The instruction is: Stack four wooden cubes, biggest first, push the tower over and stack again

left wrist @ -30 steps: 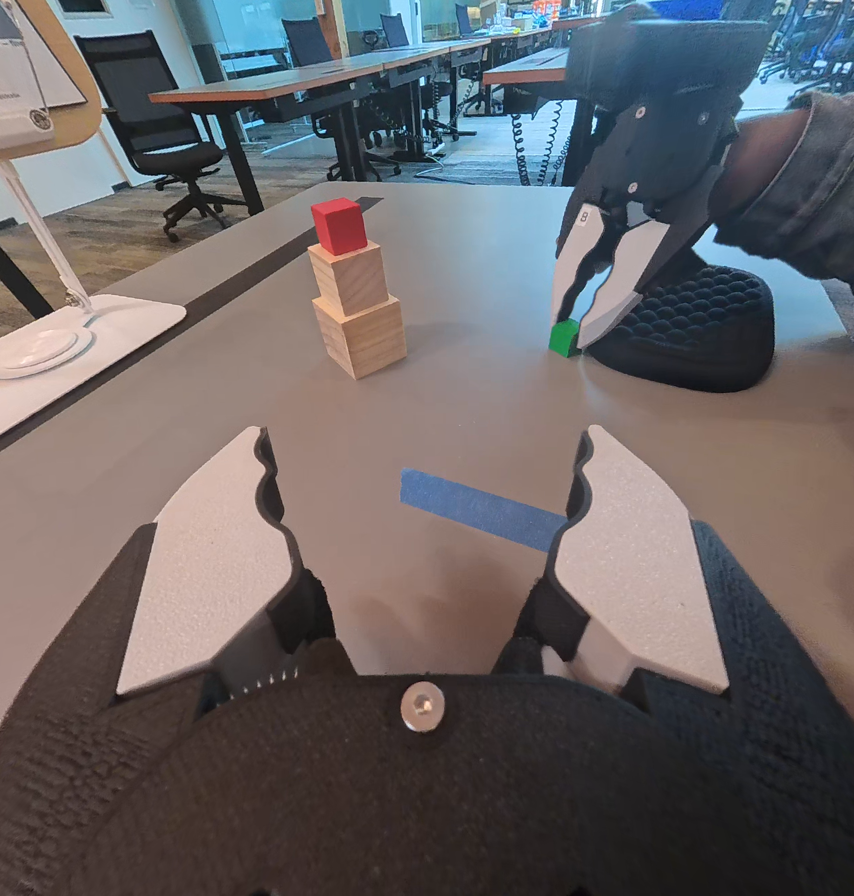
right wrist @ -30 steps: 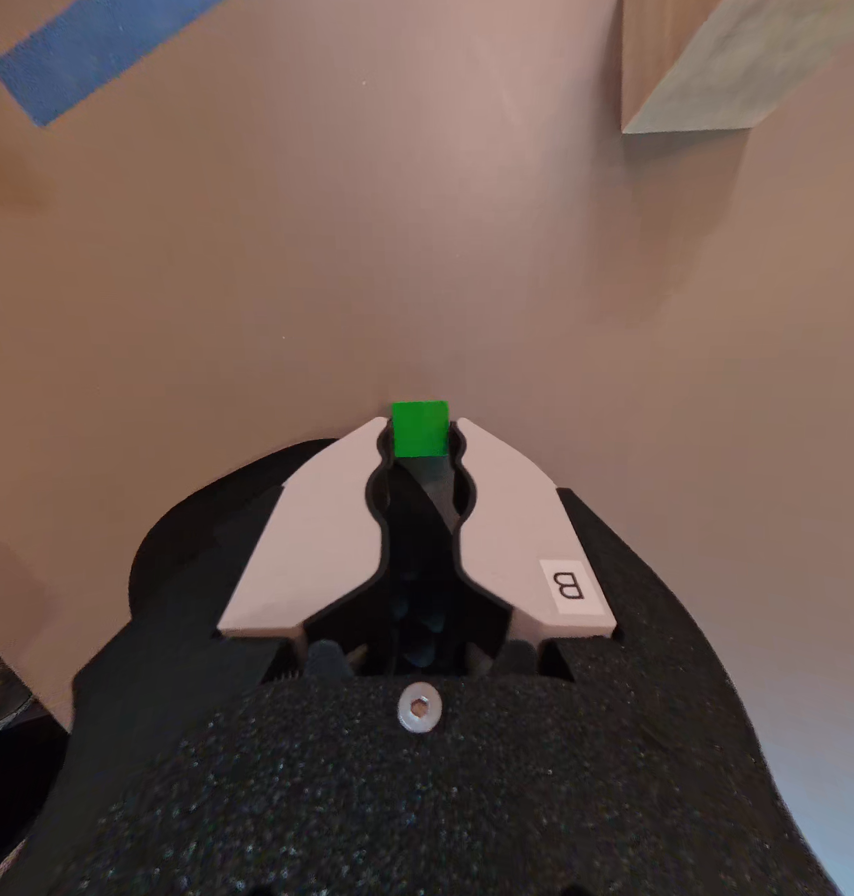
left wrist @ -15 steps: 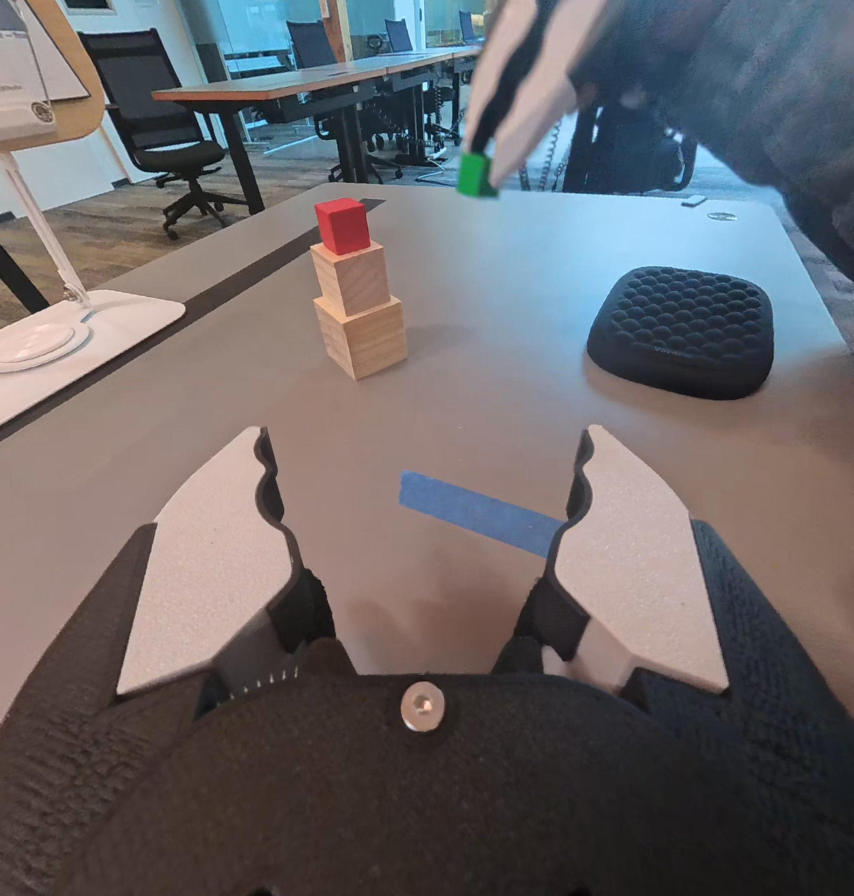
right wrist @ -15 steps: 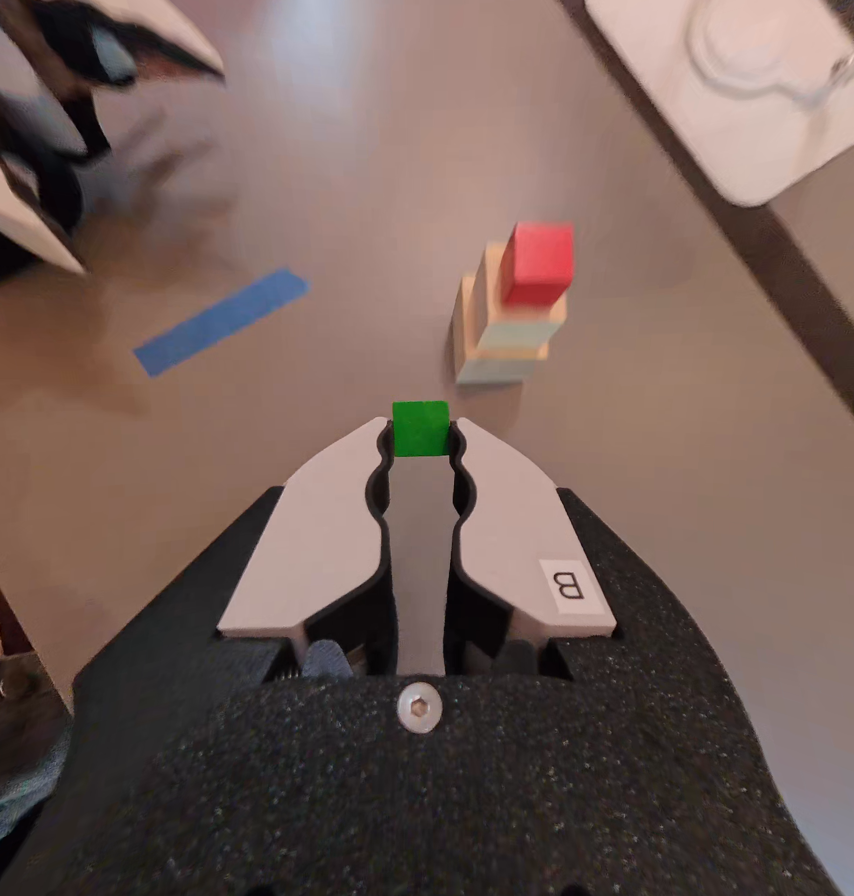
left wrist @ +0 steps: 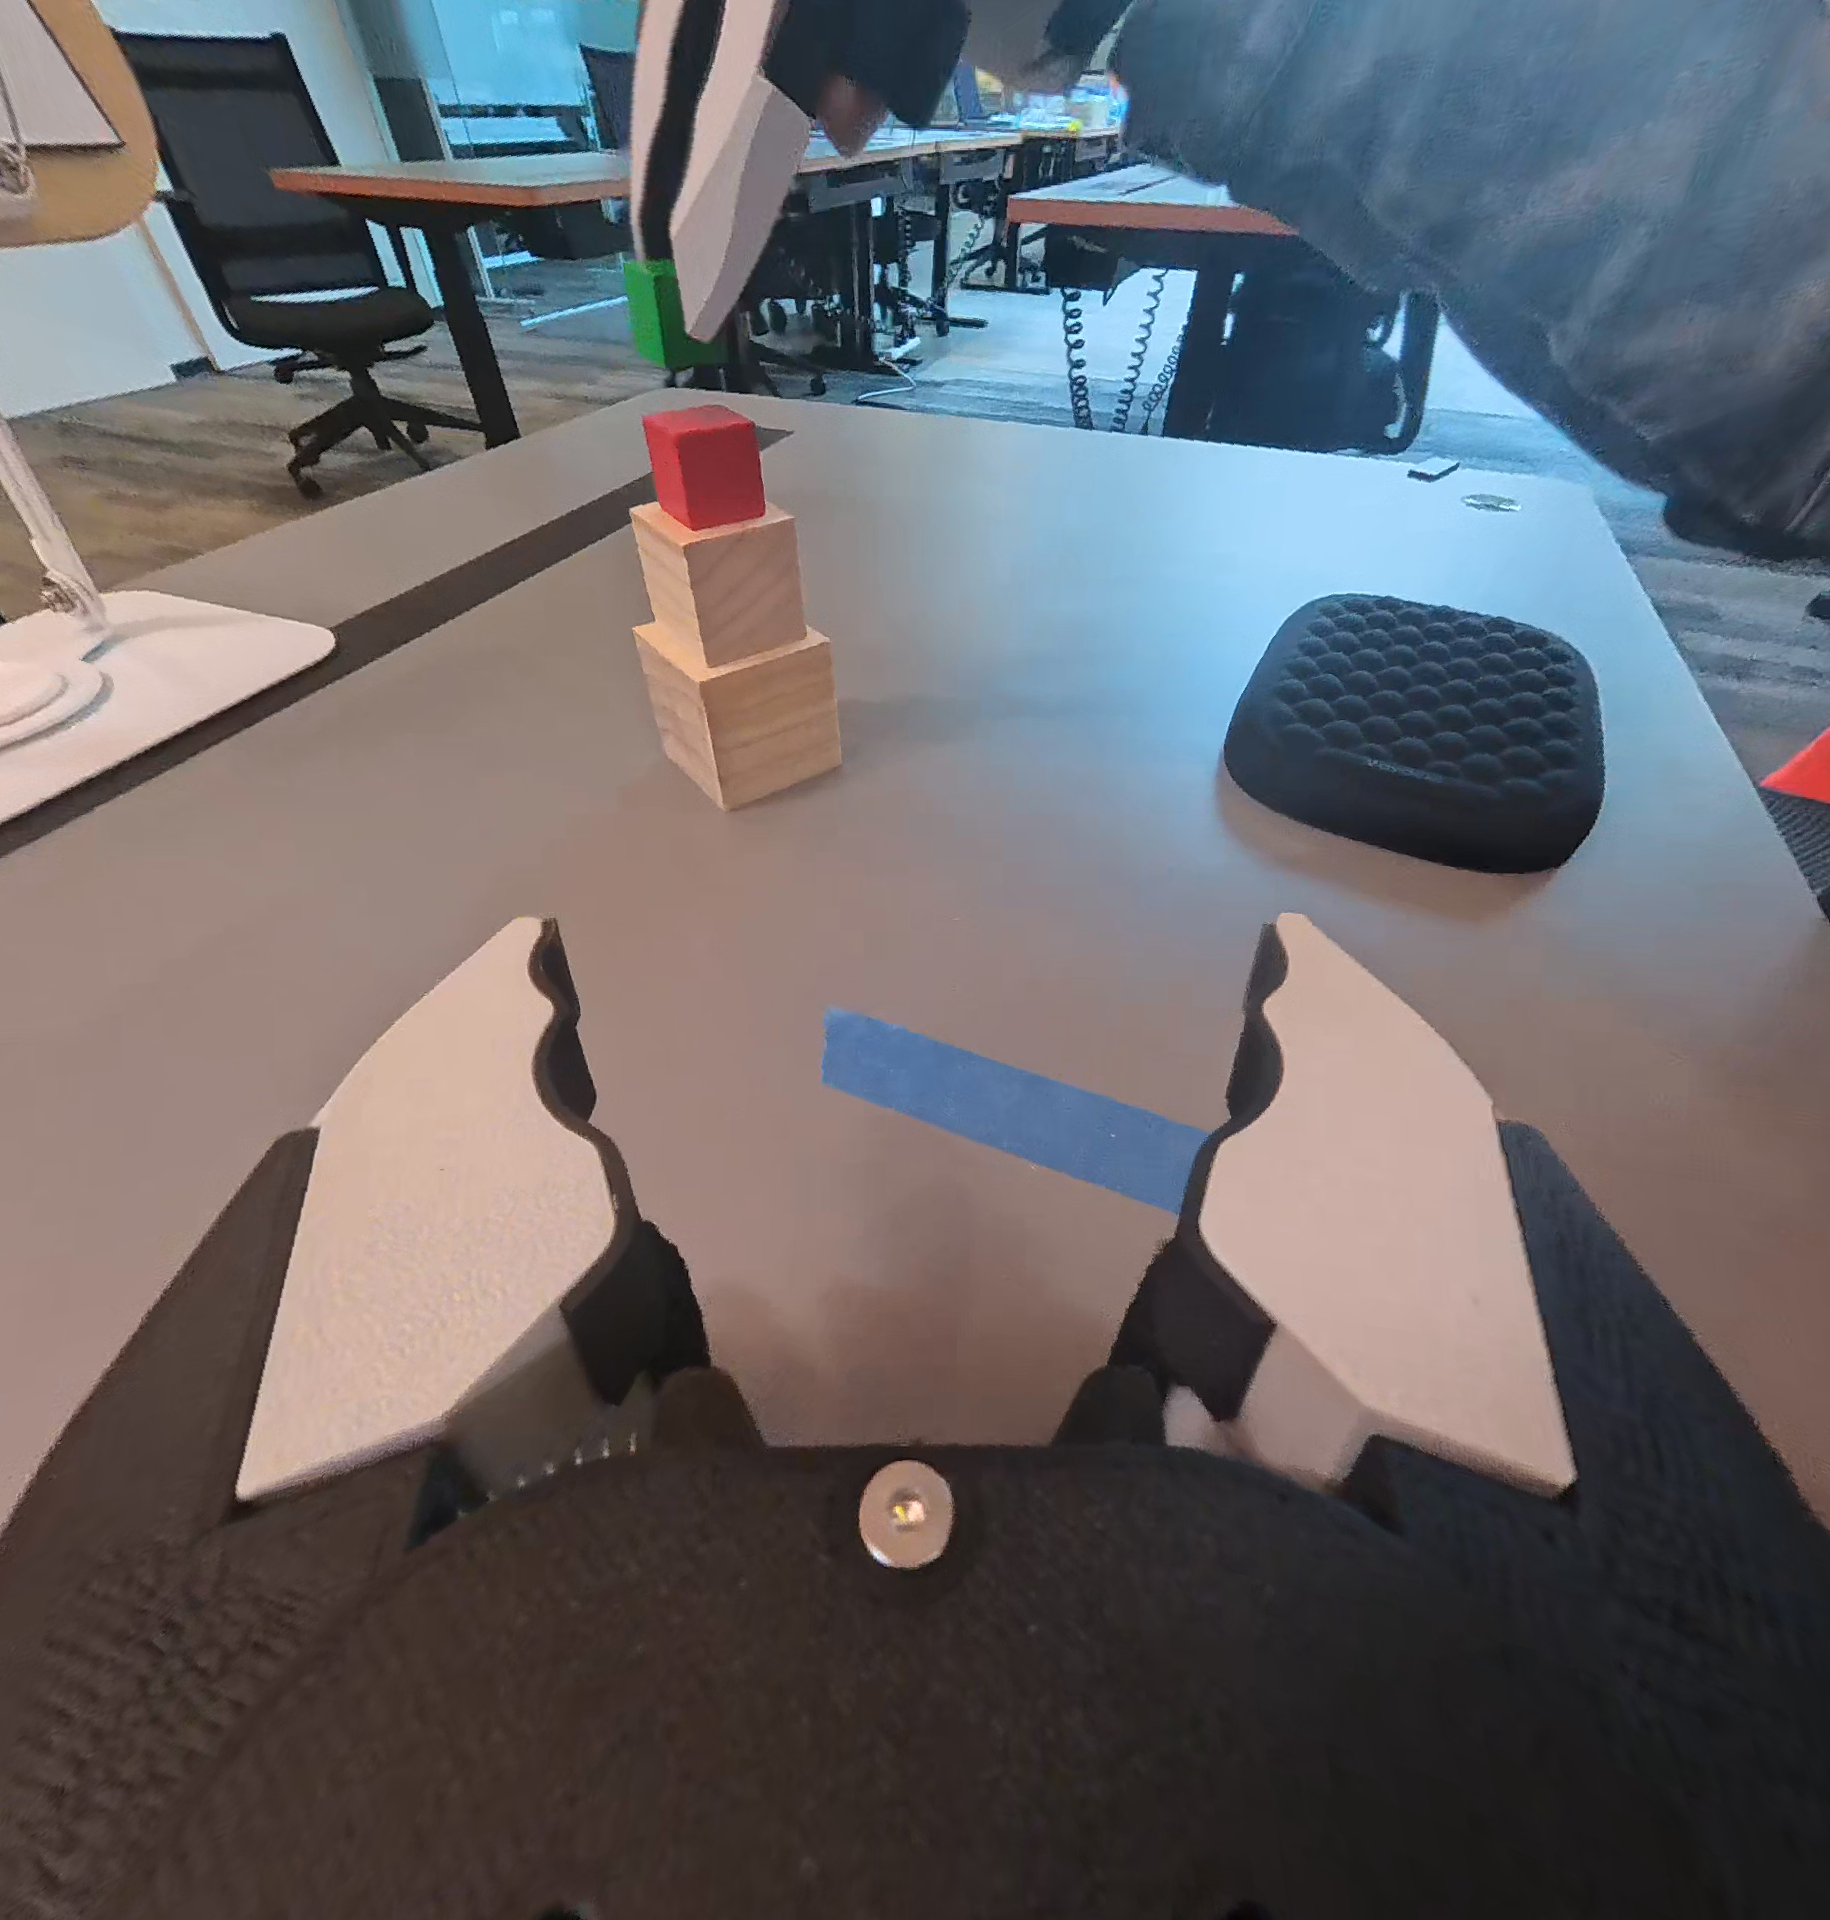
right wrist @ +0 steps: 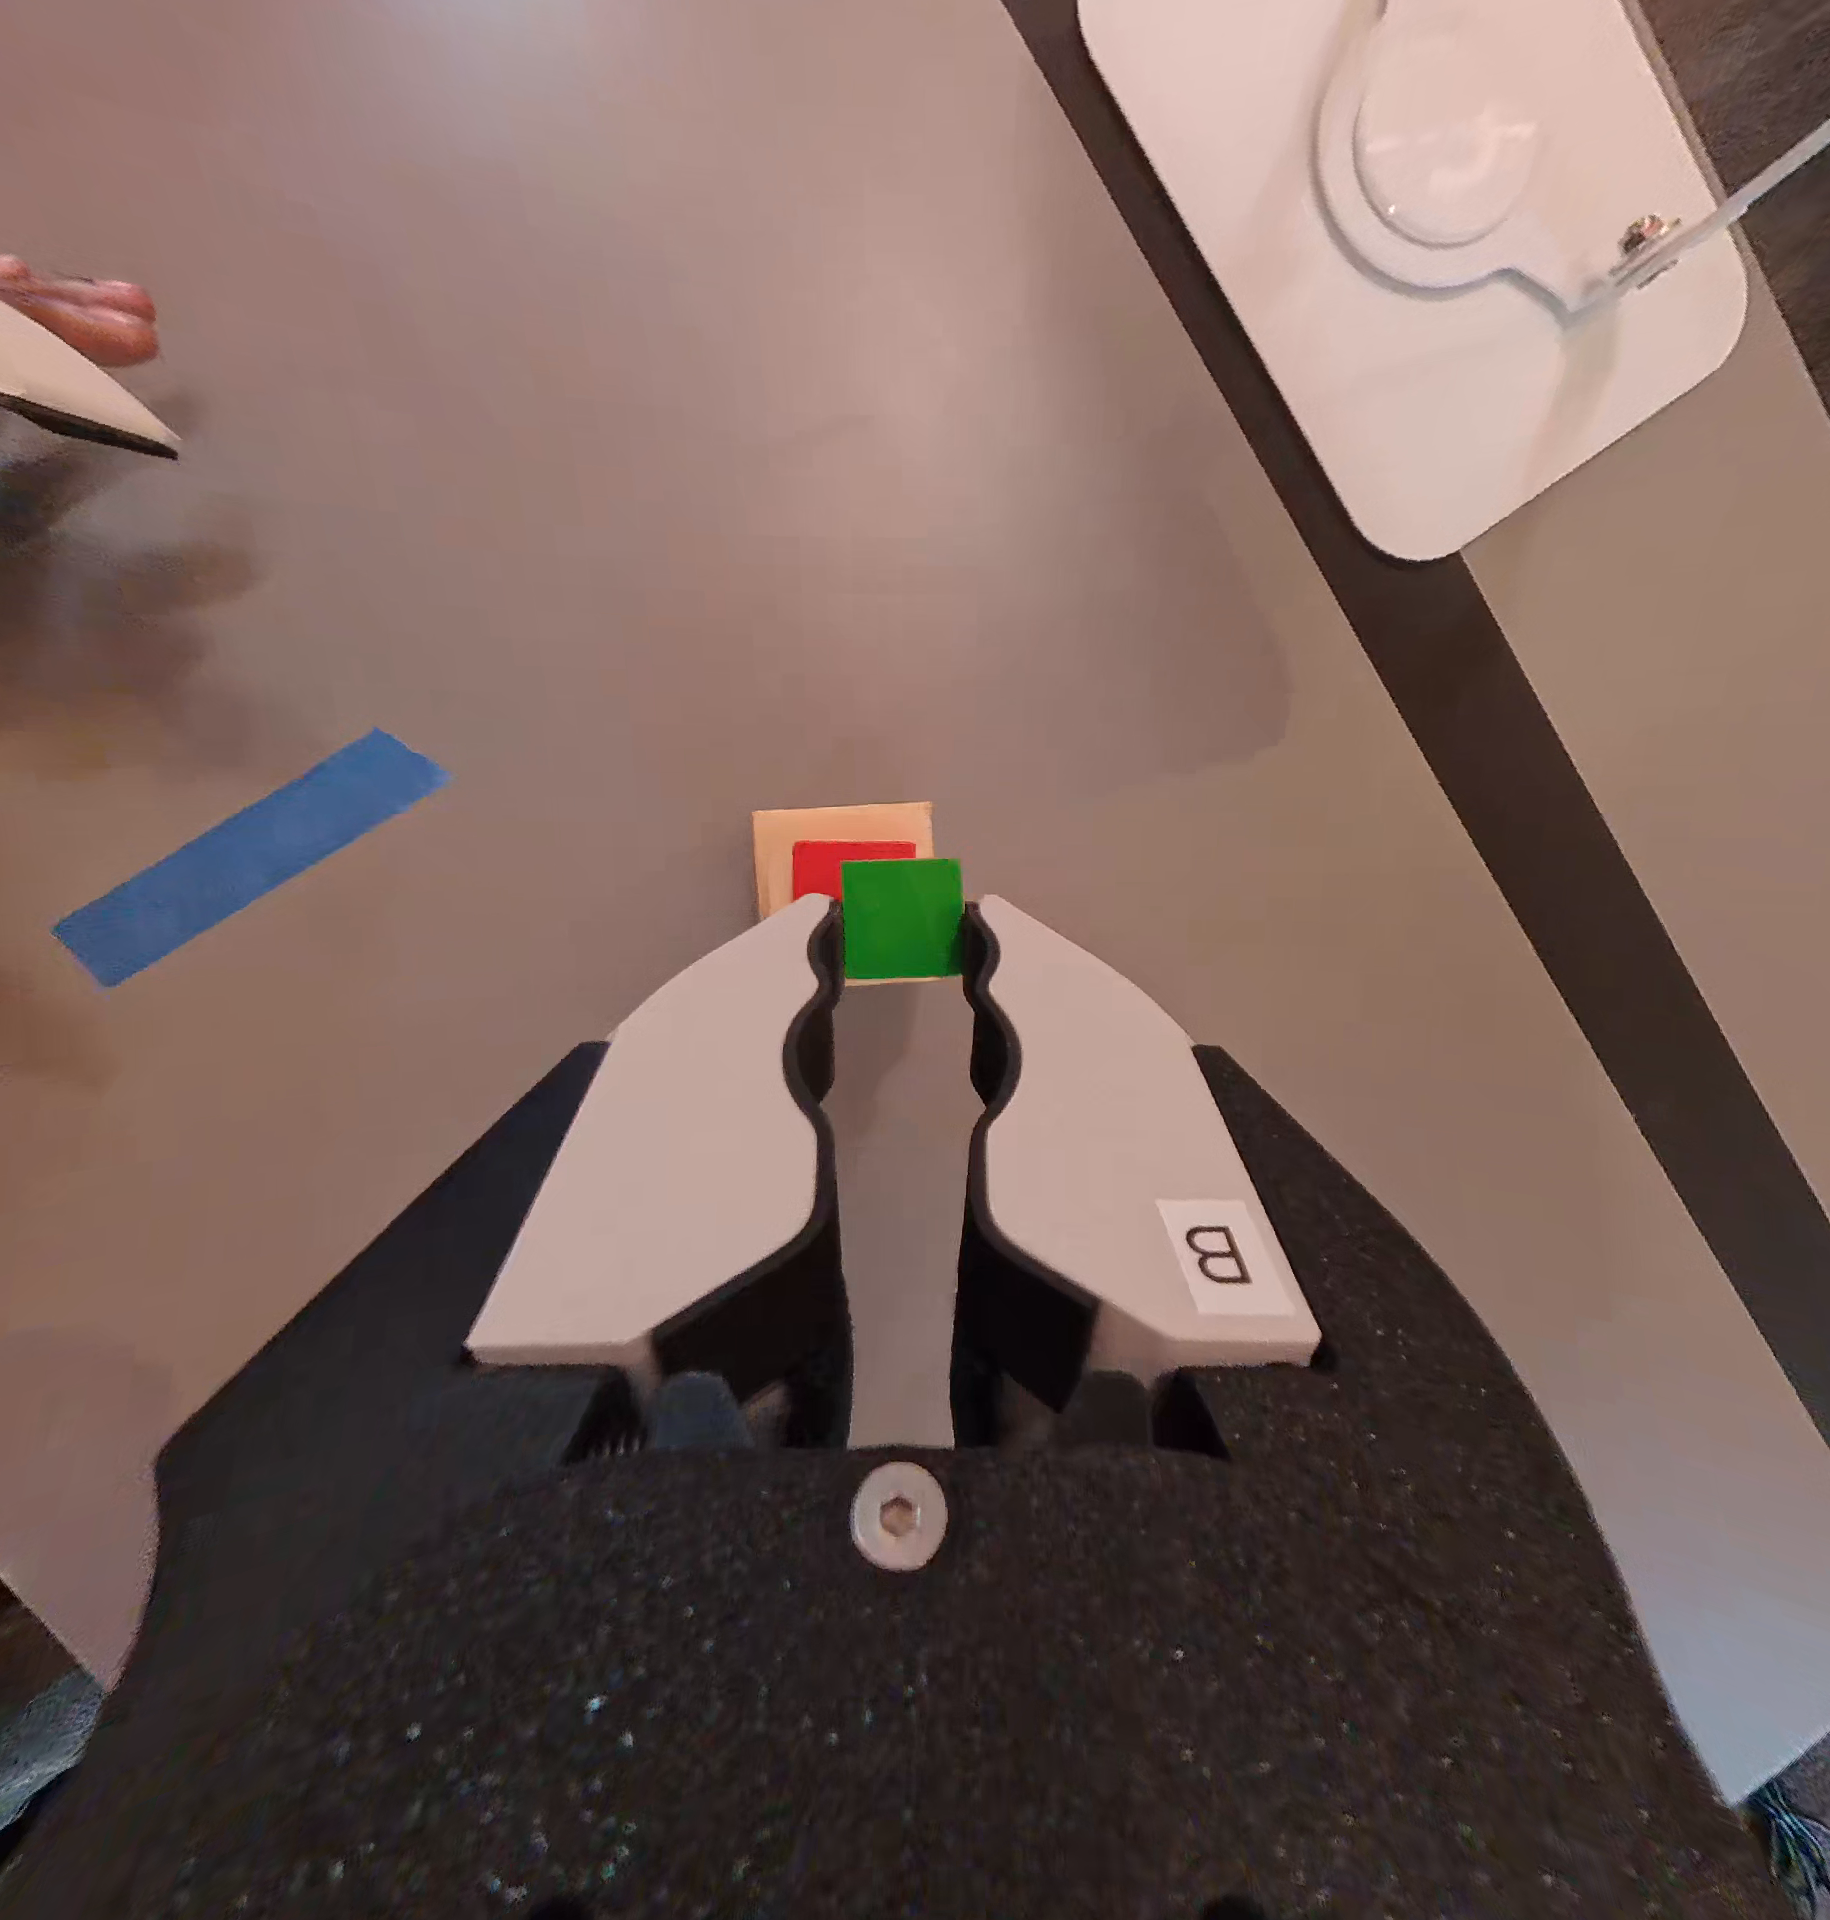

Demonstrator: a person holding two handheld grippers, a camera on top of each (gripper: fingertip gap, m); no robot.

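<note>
Right gripper: it held the green cube at its fingertips, with both pads pressed on the cube's sides. In the left wrist view it pointed down from the top edge, at about 12 o'clock.
Green cube: it was in the air, just above the tower and not touching it. In the right wrist view it covered part of the red cube, a little toward 4 o'clock from it.
Tower: three cubes stood on the table. The big wood cube was at the bottom, the smaller wood cube on it, and the red cube on top. In the left wrist view it stood at about 11 o'clock from the left gripper.
Left gripper: its jaws were wide apart and nothing was between them. It was low over the table, well apart from the tower.
Tape: a blue strip lay flat on the table, between the left gripper's fingers in the view, toward the right finger.
Pad: a black bumpy pad lay on the table at about 2 o'clock from the left gripper.
Stand base: a white flat base lay at about 10 o'clock, across a dark stripe in the table.
Sleeve: the person's dark sleeve filled the upper right of the left wrist view.
</note>
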